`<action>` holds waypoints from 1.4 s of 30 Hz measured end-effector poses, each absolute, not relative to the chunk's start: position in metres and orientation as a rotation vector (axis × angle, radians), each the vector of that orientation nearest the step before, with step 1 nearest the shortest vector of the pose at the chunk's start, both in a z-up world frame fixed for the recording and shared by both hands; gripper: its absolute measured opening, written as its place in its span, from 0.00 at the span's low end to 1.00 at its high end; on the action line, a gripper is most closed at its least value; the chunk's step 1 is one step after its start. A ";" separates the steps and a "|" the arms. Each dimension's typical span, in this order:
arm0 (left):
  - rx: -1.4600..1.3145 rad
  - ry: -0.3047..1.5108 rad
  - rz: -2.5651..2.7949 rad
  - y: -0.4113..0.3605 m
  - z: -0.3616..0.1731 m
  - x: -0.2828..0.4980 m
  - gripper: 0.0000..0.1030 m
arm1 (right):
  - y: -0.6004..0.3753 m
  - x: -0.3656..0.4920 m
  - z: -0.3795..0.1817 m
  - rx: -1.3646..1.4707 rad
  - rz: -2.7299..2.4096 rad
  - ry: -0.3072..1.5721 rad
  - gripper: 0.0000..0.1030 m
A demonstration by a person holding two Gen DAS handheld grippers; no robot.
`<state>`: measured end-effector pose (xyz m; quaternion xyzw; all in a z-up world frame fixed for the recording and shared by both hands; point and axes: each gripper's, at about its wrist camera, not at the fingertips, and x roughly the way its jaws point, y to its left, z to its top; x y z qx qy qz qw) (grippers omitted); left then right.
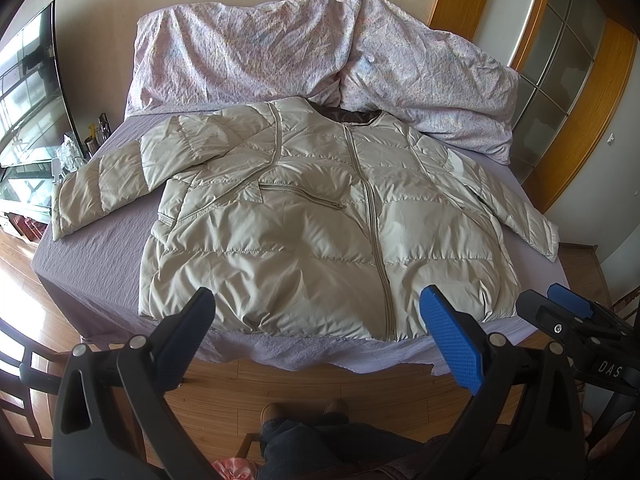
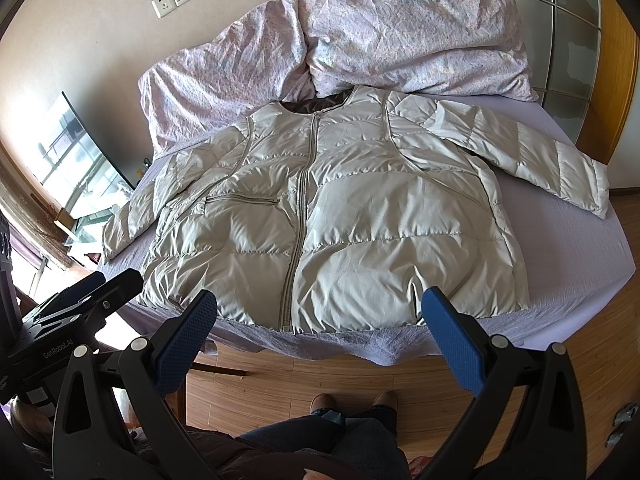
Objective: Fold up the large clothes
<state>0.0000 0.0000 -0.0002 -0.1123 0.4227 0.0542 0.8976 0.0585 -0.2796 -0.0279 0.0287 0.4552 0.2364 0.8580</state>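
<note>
From the left wrist view, the padded jacket (image 1: 304,232) lies front-up and zipped on the bed (image 1: 100,248), hem toward the person, both sleeves spread out to the sides, a layout that leaves every edge reachable for folding. The left claw (image 1: 318,336) hangs wide open over the hem, holding nothing. The right claw (image 1: 560,308) shows just beside it; whether it is open cannot be told from here.

From the right wrist view, the right claw (image 2: 320,338) is likewise wide open and empty, short of the jacket's near hem. Bedding (image 2: 360,36) is bunched at the far end, apparently pushed back to free space.
</note>
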 end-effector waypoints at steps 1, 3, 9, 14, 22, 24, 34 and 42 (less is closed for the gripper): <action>-0.233 0.876 0.112 0.000 0.000 0.000 0.98 | -0.280 0.058 -0.028 0.060 0.497 0.956 0.99; -0.233 0.876 0.112 0.000 0.000 0.000 0.98 | -0.280 0.059 -0.028 0.060 0.497 0.956 0.99; -0.232 0.875 0.113 0.000 0.000 0.000 0.98 | -0.280 0.061 -0.029 0.061 0.498 0.958 0.99; -0.227 0.881 0.115 0.000 -0.001 0.002 0.98 | -0.282 0.065 -0.030 0.068 0.493 0.960 0.99; -0.220 0.881 0.148 0.001 -0.003 0.029 0.98 | -0.298 0.095 -0.038 0.128 0.443 0.973 0.99; -0.221 0.881 0.161 0.001 -0.006 0.038 0.98 | -0.306 0.110 -0.043 0.148 0.411 0.983 0.99; -0.211 0.883 0.223 -0.001 -0.011 0.088 0.98 | -0.397 0.223 -0.084 0.250 0.182 1.057 0.99; -0.208 0.902 0.243 -0.012 -0.014 0.122 0.98 | -0.506 0.312 -0.115 0.322 -0.078 1.106 0.94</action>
